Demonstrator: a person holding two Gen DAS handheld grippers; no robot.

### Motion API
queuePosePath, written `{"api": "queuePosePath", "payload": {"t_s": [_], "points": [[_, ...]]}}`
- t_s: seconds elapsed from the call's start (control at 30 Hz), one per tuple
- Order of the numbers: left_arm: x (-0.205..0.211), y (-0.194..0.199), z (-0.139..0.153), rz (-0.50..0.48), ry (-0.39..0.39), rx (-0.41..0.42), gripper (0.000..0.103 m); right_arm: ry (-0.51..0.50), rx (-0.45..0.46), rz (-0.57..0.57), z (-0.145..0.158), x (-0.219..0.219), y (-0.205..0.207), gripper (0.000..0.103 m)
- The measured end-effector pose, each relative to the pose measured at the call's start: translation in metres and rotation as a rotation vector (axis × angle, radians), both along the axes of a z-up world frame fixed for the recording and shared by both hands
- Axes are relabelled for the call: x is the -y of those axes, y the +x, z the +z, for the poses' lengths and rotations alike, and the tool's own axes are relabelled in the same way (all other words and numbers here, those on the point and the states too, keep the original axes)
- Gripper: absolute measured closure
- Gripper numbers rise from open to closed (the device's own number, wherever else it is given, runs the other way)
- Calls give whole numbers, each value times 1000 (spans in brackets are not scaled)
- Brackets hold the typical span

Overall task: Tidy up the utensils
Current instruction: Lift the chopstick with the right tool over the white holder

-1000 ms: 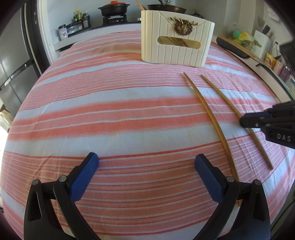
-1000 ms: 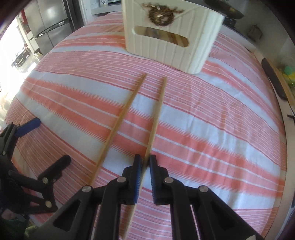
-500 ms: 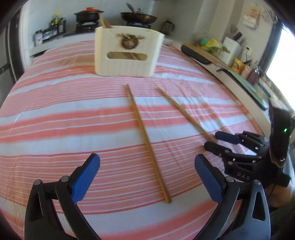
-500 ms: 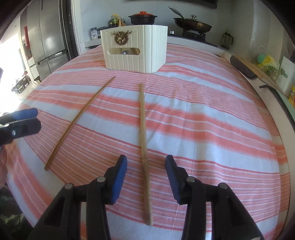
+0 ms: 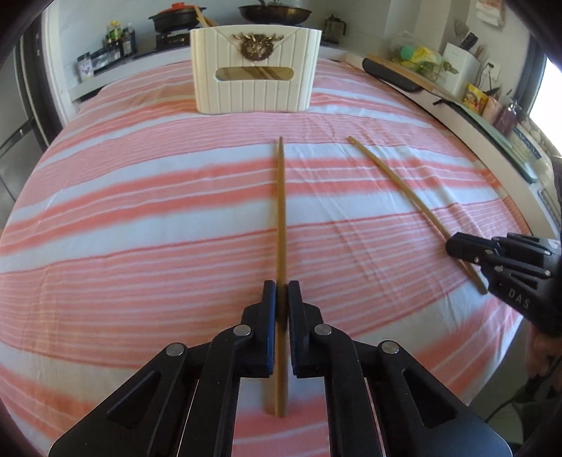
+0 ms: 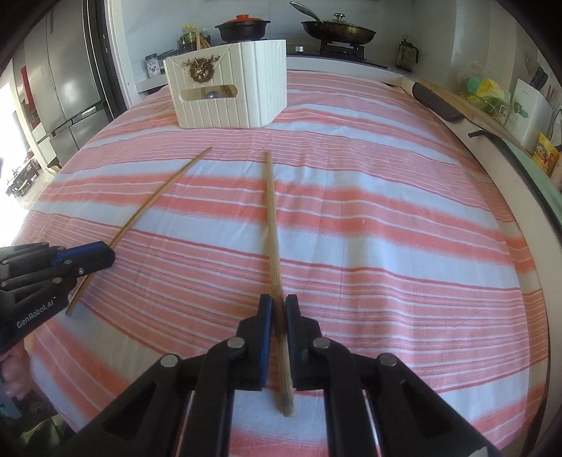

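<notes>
Two long wooden chopsticks lie on the striped cloth. My left gripper is shut on the left chopstick, near its near end; the same chopstick shows in the right wrist view. My right gripper is shut on the right chopstick, which also shows in the left wrist view. A cream ribbed utensil box with a gold emblem and a slot handle stands upright at the far side, also in the right wrist view. More utensils show through its slot.
The table wears a pink and white striped cloth. A counter behind holds a stove with a pot and a pan. A board and packets line the right counter. A fridge stands at the left.
Both grippers were open around their chopsticks half a second ago. Now each has shut on its chopstick. The left gripper has swung to line up with its chopstick.
</notes>
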State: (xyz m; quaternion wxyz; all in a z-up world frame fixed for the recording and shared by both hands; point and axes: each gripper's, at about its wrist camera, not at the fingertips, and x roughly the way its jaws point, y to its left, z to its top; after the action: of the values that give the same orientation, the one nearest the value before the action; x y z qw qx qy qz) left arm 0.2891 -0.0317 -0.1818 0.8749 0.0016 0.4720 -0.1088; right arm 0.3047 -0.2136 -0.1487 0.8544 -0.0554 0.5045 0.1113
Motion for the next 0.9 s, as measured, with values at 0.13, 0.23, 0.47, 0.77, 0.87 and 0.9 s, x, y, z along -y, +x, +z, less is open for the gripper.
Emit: {"api": "queuePosePath", "payload": {"t_s": [0.13,0.23,0.47,0.77,0.87,0.9], "points": [[-19,-24,3,17,3,-41,96,-14,-52,18,3,8,-9,95],[-29,-19,11,-27,-39,-84,52,5,-113,42,5,10,-2,82],[-23,39,19,-152,89,-73,28,25,-209,119,17,-4,48,65],[-19,103,3,-173,119,-158,94,-62,-234,175,-7,-44,123,79],[-18,113,6,-157,65,-157,99,-75,-203,171,-7,-56,144,96],[-20,112,10,-145,56,-138,99,-41,-204,146,-5,-54,149,96]]}}
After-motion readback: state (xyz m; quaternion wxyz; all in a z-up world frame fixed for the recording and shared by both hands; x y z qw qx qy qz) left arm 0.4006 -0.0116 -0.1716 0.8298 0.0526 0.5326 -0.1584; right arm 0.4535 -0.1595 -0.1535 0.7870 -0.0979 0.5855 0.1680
